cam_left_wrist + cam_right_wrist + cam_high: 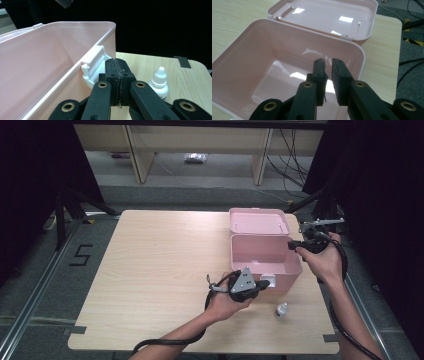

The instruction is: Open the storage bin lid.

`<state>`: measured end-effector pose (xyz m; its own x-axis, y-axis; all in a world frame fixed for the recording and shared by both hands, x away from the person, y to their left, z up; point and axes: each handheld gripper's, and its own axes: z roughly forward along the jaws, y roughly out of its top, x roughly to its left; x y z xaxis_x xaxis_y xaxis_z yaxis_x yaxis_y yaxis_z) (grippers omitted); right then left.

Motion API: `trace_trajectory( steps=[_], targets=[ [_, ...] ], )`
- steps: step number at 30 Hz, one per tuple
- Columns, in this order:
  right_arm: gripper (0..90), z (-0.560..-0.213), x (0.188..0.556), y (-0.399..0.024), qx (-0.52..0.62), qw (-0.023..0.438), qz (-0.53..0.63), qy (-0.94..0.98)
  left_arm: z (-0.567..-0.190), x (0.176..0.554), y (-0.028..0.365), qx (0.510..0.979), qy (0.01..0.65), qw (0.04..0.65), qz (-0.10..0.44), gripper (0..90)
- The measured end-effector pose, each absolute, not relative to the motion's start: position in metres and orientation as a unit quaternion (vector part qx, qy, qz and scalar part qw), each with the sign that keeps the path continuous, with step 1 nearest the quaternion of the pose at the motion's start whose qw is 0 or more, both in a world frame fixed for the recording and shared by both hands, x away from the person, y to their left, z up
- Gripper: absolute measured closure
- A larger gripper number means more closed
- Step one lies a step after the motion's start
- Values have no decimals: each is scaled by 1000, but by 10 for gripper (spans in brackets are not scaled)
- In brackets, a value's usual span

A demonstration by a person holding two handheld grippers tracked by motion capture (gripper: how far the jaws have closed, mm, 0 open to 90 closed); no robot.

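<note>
While the left gripper (117,75) rests pressed together beside the upright dropper bottle (159,83), the right gripper (327,75), slightly parted and empty, hovers over the open pink box (242,50).

Light wooden table (150,270): rectangular top, pale grain, grey tape tabs at its near corners. Grey floor (30,285) around it, marked with a black numeral 5 (80,255) at the left. Pale wooden frame legs (137,155) beyond the far edge. Black cables (290,165) trail at upper right. Black curtains (30,170) flank both sides.
</note>
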<state>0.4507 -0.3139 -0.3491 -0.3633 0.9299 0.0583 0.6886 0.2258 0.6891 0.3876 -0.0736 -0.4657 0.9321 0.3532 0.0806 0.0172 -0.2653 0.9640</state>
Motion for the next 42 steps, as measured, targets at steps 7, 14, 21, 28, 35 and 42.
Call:
trace_trajectory(
  steps=[7,14,21,28,35,42],
  targets=[
    [811,-354,448,-314,536,170,329,759,-464,387,-74,782,118,596,140,886],
    [811,-355,447,-314,537,163,326,761,-458,384,-72,778,115,602,141,878],
    [811,-354,444,-315,532,164,312,770,-447,377,-64,778,116,601,144,856],
    [811,-353,438,-316,530,160,301,777,-438,372,-46,779,125,595,151,831],
    [811,-350,429,-318,532,124,299,782,-433,370,-19,776,145,592,162,803],
    [809,-348,417,-315,537,115,292,783,-434,371,4,771,171,588,175,788]
  ],
)
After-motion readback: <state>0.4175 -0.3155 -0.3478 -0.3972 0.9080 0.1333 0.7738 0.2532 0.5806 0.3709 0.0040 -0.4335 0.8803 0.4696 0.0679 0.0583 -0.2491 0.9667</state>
